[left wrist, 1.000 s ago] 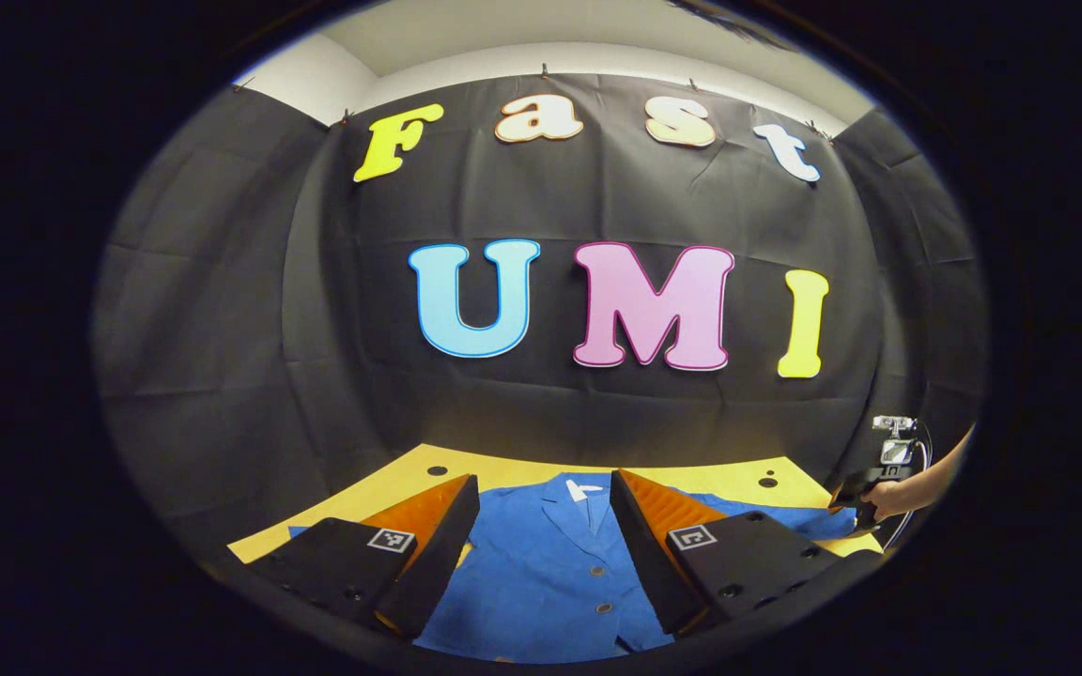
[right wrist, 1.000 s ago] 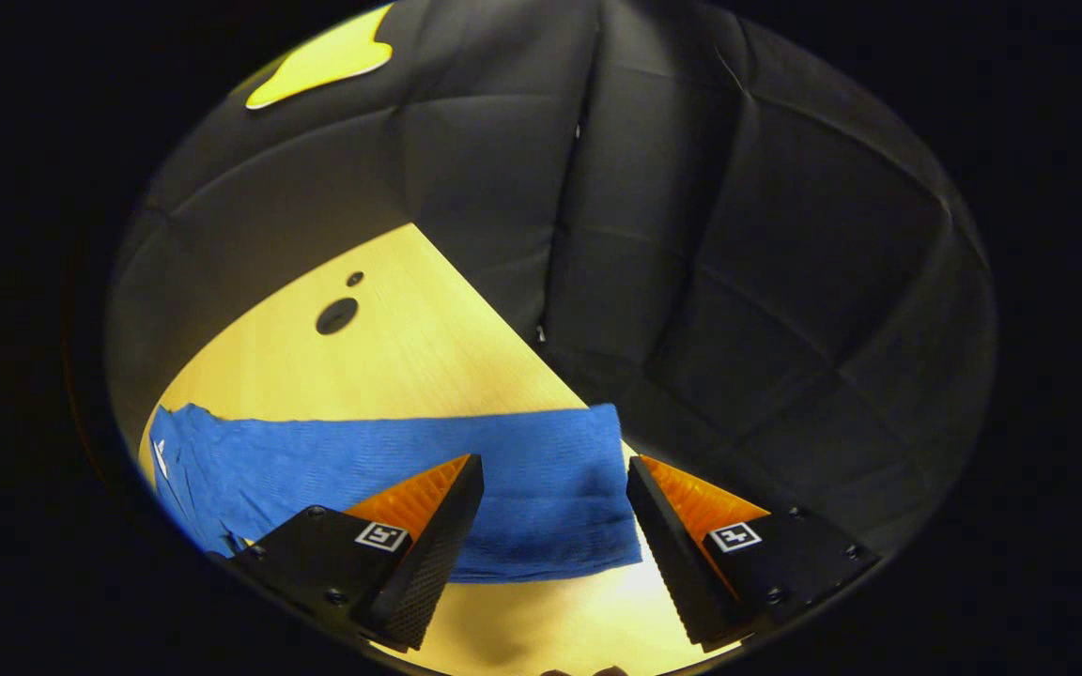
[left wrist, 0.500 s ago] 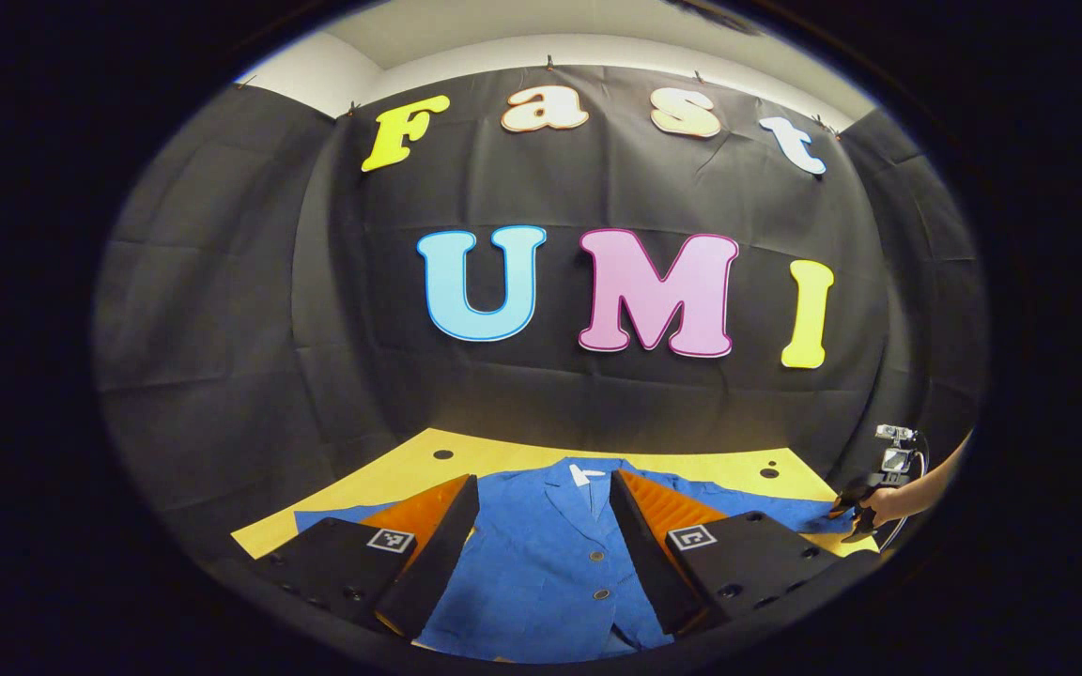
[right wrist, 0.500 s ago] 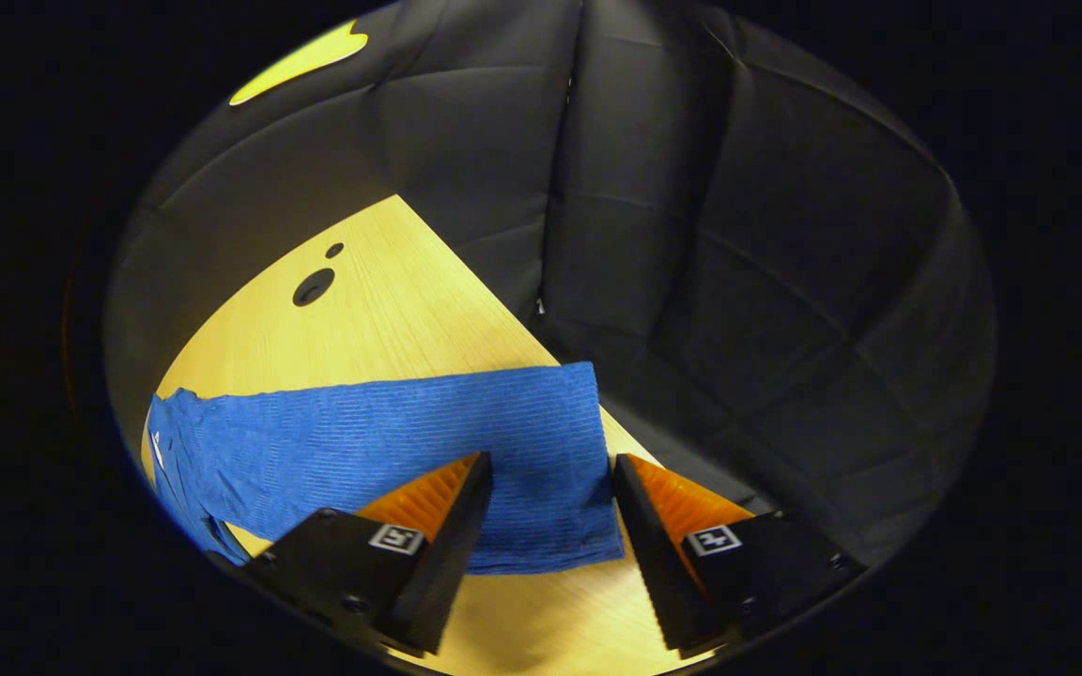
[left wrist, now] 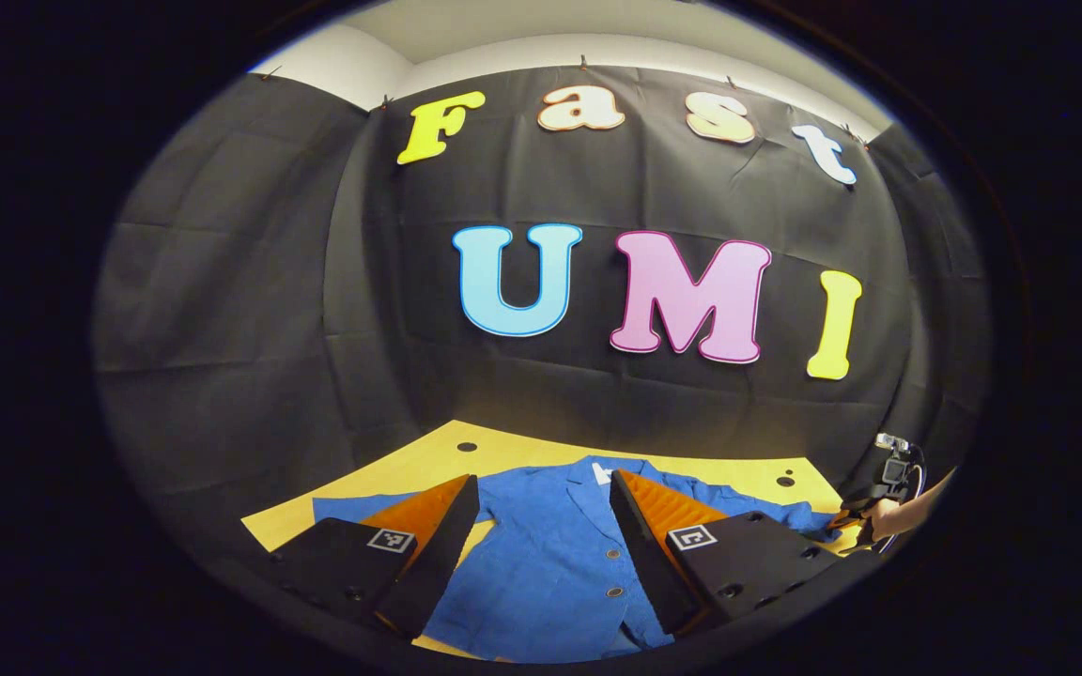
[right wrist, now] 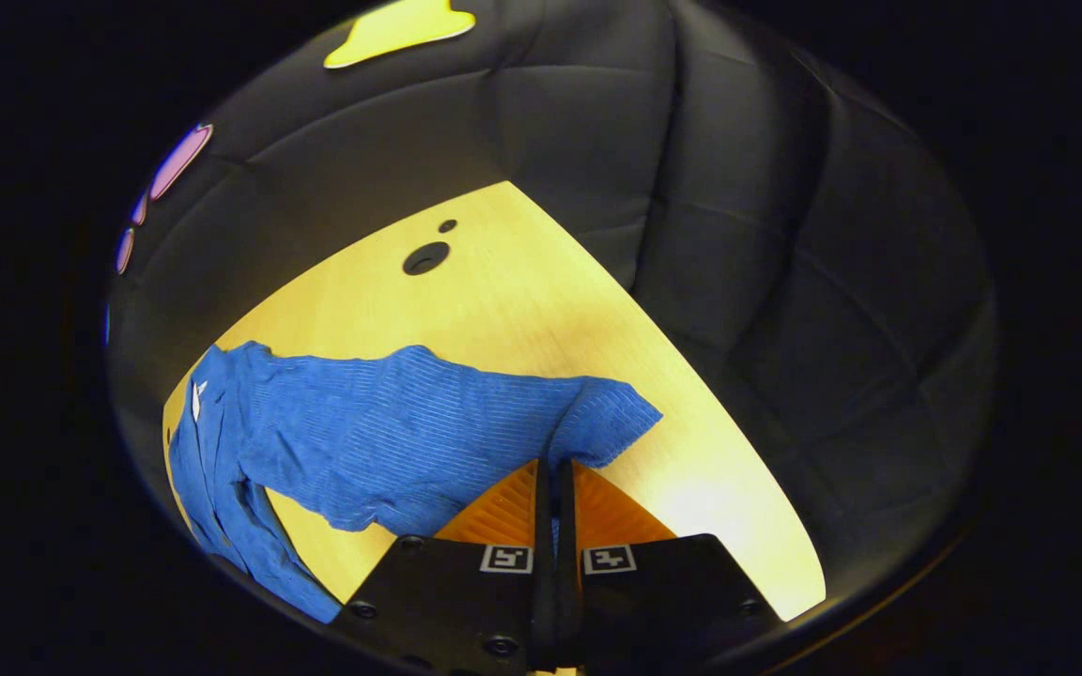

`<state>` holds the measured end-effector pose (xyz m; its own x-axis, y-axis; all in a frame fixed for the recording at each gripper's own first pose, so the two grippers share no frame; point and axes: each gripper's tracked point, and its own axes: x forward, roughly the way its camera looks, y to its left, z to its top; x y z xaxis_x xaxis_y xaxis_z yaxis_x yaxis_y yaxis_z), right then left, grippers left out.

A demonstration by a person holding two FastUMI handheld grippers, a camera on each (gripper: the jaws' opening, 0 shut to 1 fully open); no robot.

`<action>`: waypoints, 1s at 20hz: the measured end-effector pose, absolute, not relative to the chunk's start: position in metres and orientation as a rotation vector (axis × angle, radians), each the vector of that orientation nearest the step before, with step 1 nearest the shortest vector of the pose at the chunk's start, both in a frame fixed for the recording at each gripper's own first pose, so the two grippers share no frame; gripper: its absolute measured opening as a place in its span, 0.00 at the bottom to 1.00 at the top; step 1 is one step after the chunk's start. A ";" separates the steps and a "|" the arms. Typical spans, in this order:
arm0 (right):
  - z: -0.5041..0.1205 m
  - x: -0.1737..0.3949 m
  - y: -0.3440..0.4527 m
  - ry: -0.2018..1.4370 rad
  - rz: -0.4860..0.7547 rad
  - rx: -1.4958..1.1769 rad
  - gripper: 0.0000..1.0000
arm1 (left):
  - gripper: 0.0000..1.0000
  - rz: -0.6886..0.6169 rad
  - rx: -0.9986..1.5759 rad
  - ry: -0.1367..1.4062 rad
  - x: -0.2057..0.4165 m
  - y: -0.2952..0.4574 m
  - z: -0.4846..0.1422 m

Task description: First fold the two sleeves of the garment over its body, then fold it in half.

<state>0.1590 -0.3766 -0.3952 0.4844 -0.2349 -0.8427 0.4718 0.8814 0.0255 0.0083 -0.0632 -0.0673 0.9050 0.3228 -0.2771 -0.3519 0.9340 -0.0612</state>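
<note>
A blue buttoned jacket (left wrist: 550, 554) lies face up, spread on the yellow wooden desk (left wrist: 409, 469), collar toward the black cloth wall. My right gripper (right wrist: 555, 469) has its jaws clenched on the cuff end of one sleeve (right wrist: 409, 432), which bunches and lifts near the desk's right edge; bare wood stretches beyond it. My left gripper (left wrist: 541, 526) hangs over the jacket's front, jaws spread wide and grasping nothing. The left gripper view also shows the hand (left wrist: 884, 516) carrying my right gripper, far right.
</note>
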 end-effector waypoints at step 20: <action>-0.331 0.242 0.148 0.962 0.509 0.326 0.05 | 0.80 0.519 -0.176 0.290 -0.058 0.052 -0.092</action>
<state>0.2418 0.1481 -0.3313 0.4687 0.5468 -0.6937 -0.2652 0.8363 0.4800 -0.0579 0.0522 -0.0917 0.8290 0.4612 -0.3163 -0.5107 0.8548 -0.0919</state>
